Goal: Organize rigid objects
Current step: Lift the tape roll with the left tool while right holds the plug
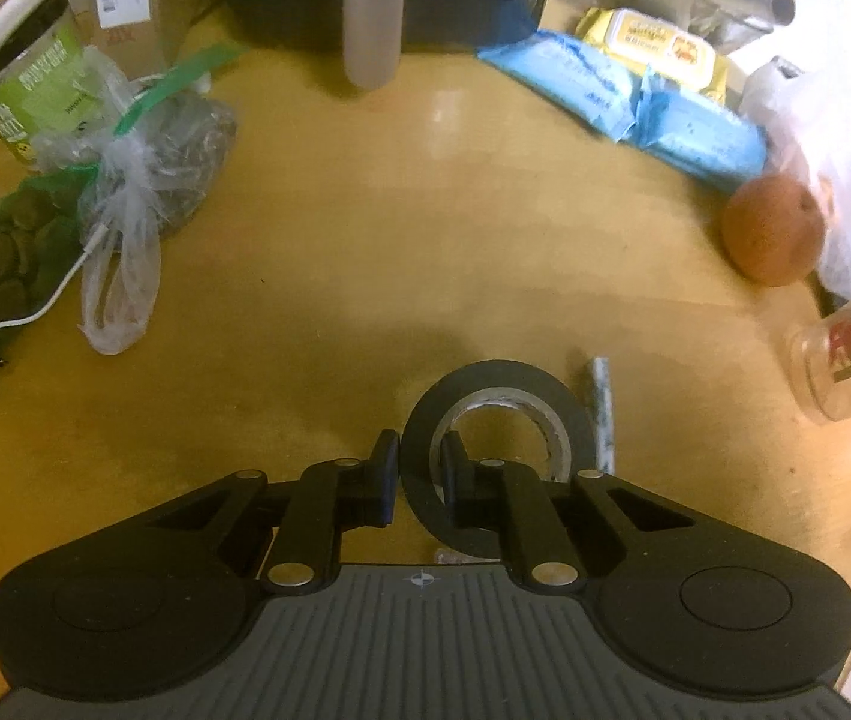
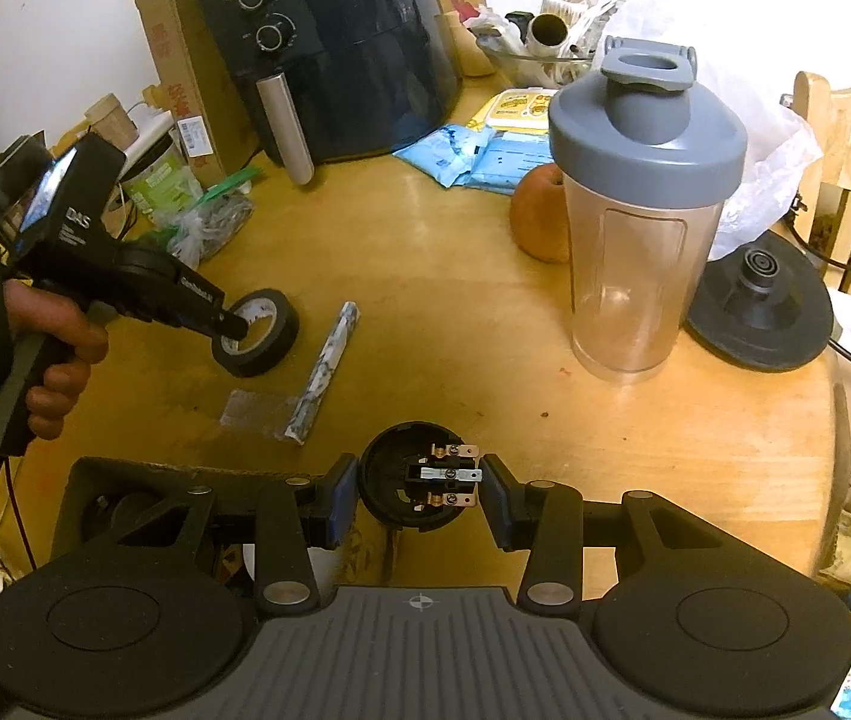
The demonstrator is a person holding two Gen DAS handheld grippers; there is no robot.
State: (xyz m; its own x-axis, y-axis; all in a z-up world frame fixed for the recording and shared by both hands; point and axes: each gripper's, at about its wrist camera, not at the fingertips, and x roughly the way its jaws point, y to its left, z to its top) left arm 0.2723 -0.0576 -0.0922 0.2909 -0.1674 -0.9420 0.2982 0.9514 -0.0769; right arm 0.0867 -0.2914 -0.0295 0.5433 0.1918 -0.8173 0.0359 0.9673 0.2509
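A black tape roll (image 1: pixel 500 375) lies on the wooden table (image 1: pixel 335 276). My left gripper (image 1: pixel 420 468) is shut on its wall, one finger outside the roll and one inside the core. The right wrist view shows the same grip from the side, with the left gripper (image 2: pixel 232 329) on the tape roll (image 2: pixel 263 336) and a person's hand (image 2: pixel 59 348) on the handle. My right gripper (image 2: pixel 419 492) is shut on a round black plug part (image 2: pixel 392 480) with copper terminals, held near the table's front edge.
A clear shaker bottle (image 2: pixel 641 240) with a grey lid stands at the right, beside an orange fruit (image 2: pixel 539 222) and a black round base (image 2: pixel 761 306). A black air fryer (image 2: pixel 335 48) stands at the back. A wrapped stick (image 2: pixel 323 372) lies by the tape. Plastic bags (image 1: pixel 143 168) crowd the left.
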